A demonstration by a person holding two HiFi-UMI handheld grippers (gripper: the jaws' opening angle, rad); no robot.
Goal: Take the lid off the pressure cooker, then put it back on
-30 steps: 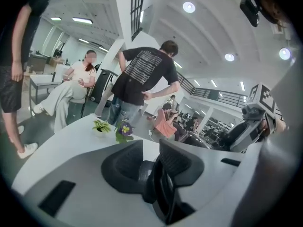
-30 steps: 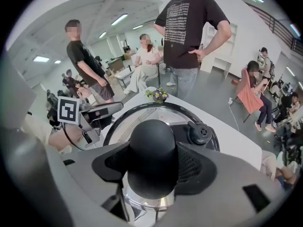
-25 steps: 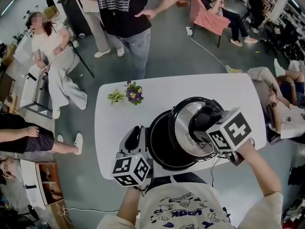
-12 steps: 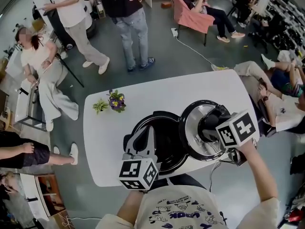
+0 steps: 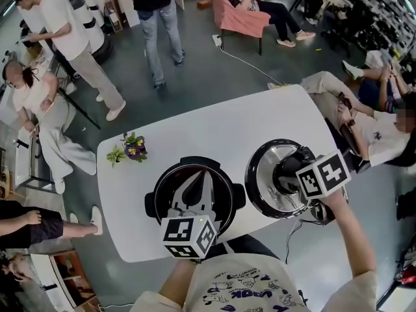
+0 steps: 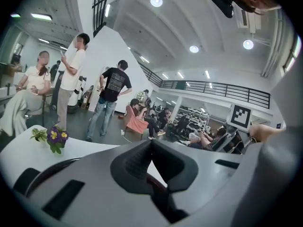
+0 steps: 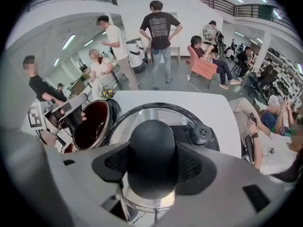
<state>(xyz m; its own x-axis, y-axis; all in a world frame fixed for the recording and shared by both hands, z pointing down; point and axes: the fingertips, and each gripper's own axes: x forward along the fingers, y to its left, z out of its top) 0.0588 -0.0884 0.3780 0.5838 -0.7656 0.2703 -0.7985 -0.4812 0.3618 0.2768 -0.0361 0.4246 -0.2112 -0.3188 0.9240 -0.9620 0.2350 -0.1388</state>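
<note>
Now the lid (image 5: 265,174), its knob (image 7: 152,136) clamped in the right gripper (image 7: 152,164), has swung clear right of the open pot (image 5: 225,182), left gripper (image 5: 198,181) pinched shut and empty above it: removal done, refit pending.

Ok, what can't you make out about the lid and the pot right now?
- Head view: whether the lid touches the table; the lid itself hides the gap.
- Head view: the inside of the pot, partly covered by the left gripper.
- Left gripper view: the pot, mostly hidden behind that gripper's own body.
</note>
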